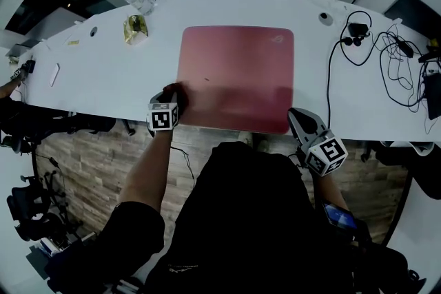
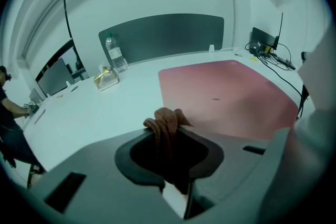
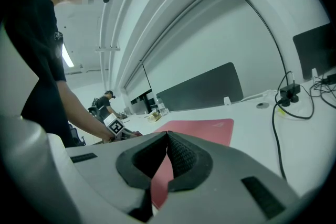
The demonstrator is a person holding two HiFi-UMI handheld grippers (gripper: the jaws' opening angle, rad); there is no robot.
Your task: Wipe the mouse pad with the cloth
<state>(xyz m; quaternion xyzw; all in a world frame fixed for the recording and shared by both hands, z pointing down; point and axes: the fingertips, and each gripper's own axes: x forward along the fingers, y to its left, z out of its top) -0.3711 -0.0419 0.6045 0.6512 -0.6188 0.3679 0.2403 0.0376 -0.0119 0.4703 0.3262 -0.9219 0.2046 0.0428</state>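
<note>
Head cam looks steeply down on the mouse pad (image 1: 238, 76) from above its near edge. Left gripper view sits low at its near-left corner, right gripper view just off its near-right. All three share the pad.

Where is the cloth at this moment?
The cloth is clamped in the left tool, at the near left edge of the red mouse pad on the white desk, left of centre in the head view.
</note>
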